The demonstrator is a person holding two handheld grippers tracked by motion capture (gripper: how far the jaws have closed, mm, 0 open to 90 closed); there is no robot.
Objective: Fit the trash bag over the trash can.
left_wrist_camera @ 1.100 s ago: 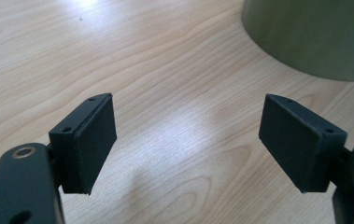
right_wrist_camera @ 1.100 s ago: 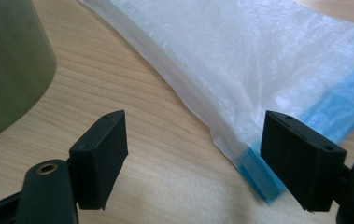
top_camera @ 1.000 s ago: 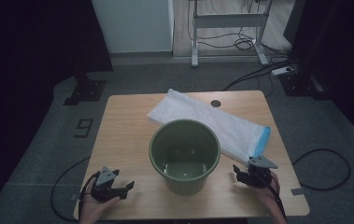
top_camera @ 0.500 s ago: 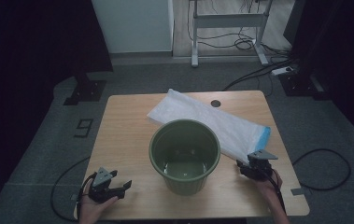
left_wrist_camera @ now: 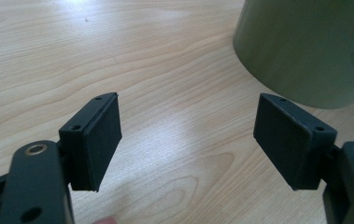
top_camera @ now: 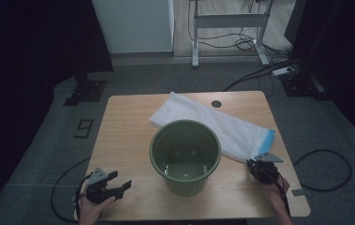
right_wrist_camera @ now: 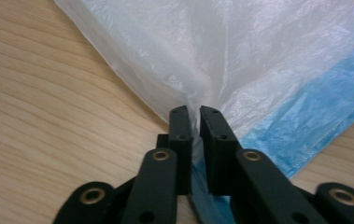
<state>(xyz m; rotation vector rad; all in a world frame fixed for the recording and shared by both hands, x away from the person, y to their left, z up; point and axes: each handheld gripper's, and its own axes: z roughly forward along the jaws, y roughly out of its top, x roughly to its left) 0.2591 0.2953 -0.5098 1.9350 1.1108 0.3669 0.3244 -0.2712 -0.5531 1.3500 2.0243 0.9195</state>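
Observation:
A white plastic bag (top_camera: 212, 123) with a blue edge (top_camera: 269, 138) lies flat across the back right of the wooden table (top_camera: 128, 131). A green bucket (top_camera: 185, 156) stands upright and empty at the table's middle front. My right gripper (top_camera: 258, 165) has just been closing and is shut on the bag's near edge; in the right gripper view the film (right_wrist_camera: 202, 60) bunches between the pads at the gripper (right_wrist_camera: 195, 114). My left gripper (top_camera: 121, 186) rests open at the front left corner, and in the left gripper view (left_wrist_camera: 186, 135) nothing lies between its pads, with the bucket wall (left_wrist_camera: 315, 46) to its right.
A round cable hole (top_camera: 216, 103) sits near the table's back edge. Bare tabletop lies left of the bucket. On the floor are cables (top_camera: 325, 164) at the right, a desk frame (top_camera: 226, 28) behind, and a dark stand base (top_camera: 85, 91) at the back left.
The right gripper has moved slightly toward the bag's blue edge and its jaws have closed on the film. The left gripper has stayed in place.

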